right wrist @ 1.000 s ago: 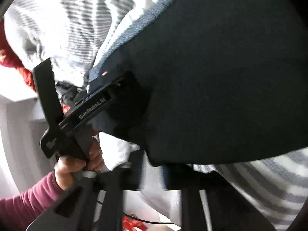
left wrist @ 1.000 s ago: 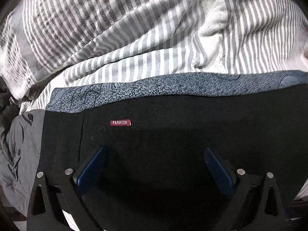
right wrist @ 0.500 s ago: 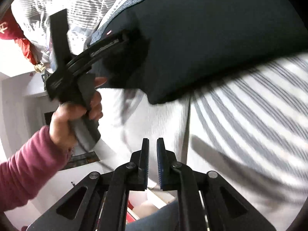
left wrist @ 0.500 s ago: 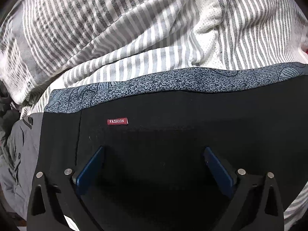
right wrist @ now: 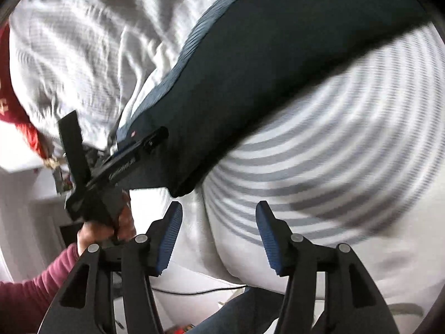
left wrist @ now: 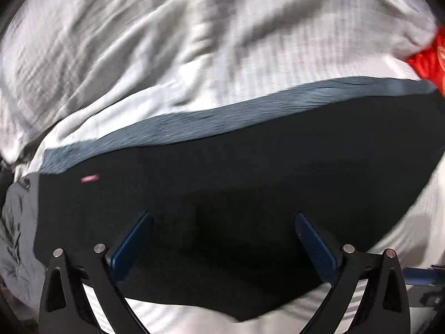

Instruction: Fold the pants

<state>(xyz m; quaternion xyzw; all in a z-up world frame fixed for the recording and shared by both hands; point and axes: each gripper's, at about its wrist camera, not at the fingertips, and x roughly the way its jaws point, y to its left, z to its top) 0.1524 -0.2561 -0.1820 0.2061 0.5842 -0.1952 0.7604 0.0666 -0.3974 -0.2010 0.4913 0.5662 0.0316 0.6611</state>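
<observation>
**Pants folded flat, both hand-held grippers free**

The dark pants (left wrist: 250,183) lie as a compact folded block on the striped bedding (left wrist: 167,55), the blue-grey waistband (left wrist: 222,117) along the far edge and a small red label (left wrist: 89,178) near 1 corner. The left hand-held gripper (left wrist: 222,222) hovers over them with fingers apart, gripping nothing. The right hand-held gripper (right wrist: 219,208) is also spread and empty, just beside the pants' edge. Judging by the tidy shape, folding looks nearly finished; perhaps 1 last smoothing or fold remains.
</observation>
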